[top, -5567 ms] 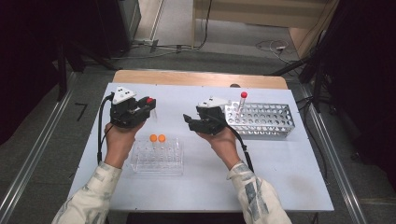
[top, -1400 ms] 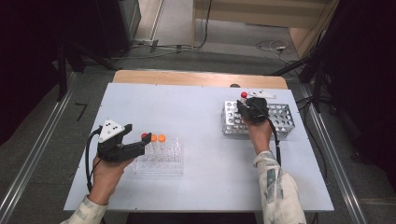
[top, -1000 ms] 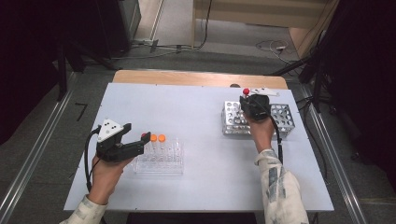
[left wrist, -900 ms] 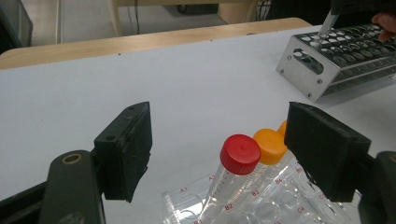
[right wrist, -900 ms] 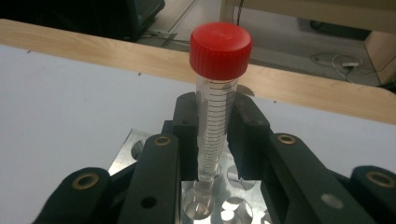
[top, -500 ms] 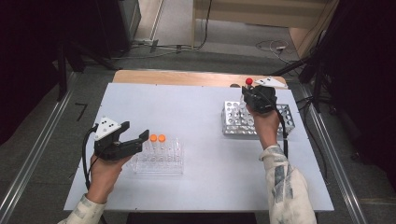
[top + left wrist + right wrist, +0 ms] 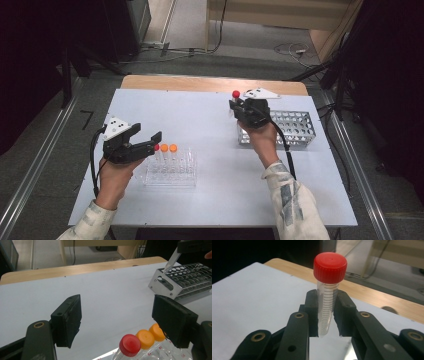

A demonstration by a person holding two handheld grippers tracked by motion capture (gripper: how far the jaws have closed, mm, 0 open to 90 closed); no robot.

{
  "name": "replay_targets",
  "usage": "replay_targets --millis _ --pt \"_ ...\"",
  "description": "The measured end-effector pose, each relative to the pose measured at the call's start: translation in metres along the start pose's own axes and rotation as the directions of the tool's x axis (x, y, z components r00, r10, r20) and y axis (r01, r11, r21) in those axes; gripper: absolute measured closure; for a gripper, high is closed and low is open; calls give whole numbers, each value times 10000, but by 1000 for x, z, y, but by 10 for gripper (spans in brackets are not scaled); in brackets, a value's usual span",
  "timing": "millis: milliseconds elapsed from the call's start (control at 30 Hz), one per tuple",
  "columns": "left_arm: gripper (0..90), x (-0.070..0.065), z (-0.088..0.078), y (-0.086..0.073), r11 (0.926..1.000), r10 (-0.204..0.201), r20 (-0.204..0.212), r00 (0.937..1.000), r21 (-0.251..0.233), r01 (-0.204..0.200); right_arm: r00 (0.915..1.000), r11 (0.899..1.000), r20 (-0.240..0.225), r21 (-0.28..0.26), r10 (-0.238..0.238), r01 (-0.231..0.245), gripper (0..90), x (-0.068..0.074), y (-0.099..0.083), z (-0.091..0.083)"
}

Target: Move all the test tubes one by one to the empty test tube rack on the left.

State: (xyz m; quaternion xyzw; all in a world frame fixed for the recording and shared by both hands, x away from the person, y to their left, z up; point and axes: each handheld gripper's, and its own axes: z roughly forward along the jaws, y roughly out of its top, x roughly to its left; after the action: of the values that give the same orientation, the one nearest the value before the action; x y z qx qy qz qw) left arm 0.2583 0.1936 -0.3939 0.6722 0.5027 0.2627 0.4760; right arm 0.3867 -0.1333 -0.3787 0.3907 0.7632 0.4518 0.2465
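- The red-capped tube (image 7: 327,293) is clamped upright between the jaws of the right gripper (image 7: 243,111), cap above the pads and pointed tip below them; in the high view it hangs over the near-left corner of the metal rack (image 7: 295,131), clear of the holes.
- The step in hand looks like the carry: a tube lifted out of the metal rack and bound for the clear plastic rack (image 7: 171,167) on the person's left.
- That clear rack already holds a red-capped tube and two orange-capped tubes (image 7: 145,338) in one row at its far edge, with free holes beside and in front of them.
- The left gripper (image 7: 137,146) hovers just by the clear rack's far-left corner, jaws apart and holding nothing, the row of caps sitting low between them in the left gripper view.
- Next move, as I judge it: travel left across the table, keep the tube vertical, line its tip over a free hole and lower.
- Room: the white tabletop (image 7: 200,120) between the two racks is bare, so the path is open; the left gripper standing close over the filled row is the one thing that could crowd the landing.
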Motion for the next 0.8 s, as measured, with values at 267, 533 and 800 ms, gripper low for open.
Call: replay_targets --millis 267,533,800 --pt "247 -6 11 11 10000 69 82 9999 -48 -68 9913 9966 -1037 82 -810 823 717 50 3 16" --pt "310 -15 28 27 9997 222 297 9993 -97 -219 9810 9937 -1638 244 -1041 1096 717 84 3 35" --pt "344 -27 49 41 9985 552 372 9978 -66 -550 9730 9899 -1931 402 -1261 1362 717 103 2 47"
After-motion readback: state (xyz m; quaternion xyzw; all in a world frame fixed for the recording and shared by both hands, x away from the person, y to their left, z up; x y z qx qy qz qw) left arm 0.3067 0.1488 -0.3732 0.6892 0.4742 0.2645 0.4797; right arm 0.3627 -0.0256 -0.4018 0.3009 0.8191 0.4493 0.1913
